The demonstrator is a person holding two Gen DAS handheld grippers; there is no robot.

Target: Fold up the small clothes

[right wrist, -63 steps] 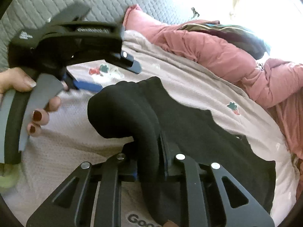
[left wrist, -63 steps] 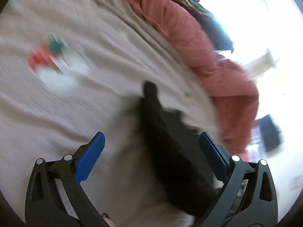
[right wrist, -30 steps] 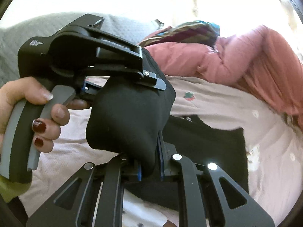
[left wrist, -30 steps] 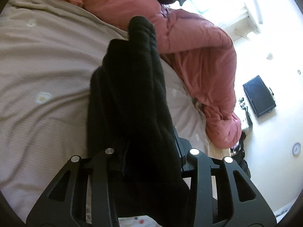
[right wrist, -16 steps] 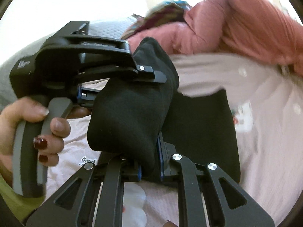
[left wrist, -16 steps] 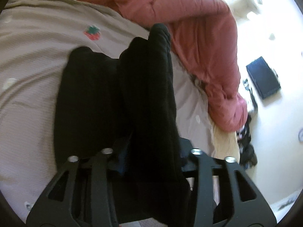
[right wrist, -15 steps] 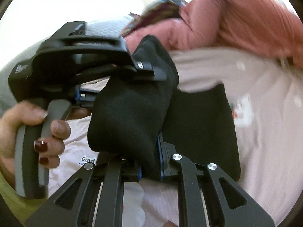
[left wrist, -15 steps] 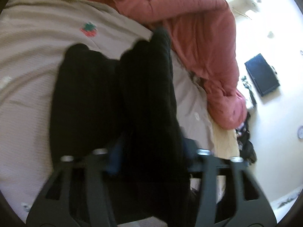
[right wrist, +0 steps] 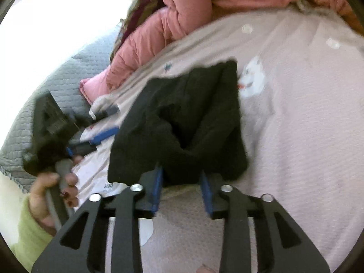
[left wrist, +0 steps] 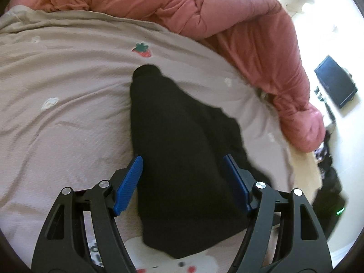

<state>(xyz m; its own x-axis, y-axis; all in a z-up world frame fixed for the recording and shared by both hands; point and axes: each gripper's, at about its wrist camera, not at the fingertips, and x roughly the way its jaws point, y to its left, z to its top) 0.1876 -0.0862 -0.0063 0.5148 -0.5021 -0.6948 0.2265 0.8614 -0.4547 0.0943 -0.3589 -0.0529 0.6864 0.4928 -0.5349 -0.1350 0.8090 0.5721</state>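
A small black garment lies folded on the pale printed bedsheet. My left gripper straddles its near end. Its jaws are opening, and the blue pads stand apart from the cloth on both sides. In the right wrist view the same garment is bunched, with one edge between the fingers of my right gripper. Those jaws are opening too, and the cloth sits loose between the pads. The left gripper shows at the left of that view, held by a hand in a light green sleeve.
A pink duvet is heaped along the far side of the bed. A grey quilted cover lies at the left in the right wrist view. Past the bed's right edge, a black flat device and dark items lie on the floor.
Both grippers came down to the sheet with the black garment and their jaws parted. The folded cloth, held up before, now rests on the bed. The right gripper rolled.
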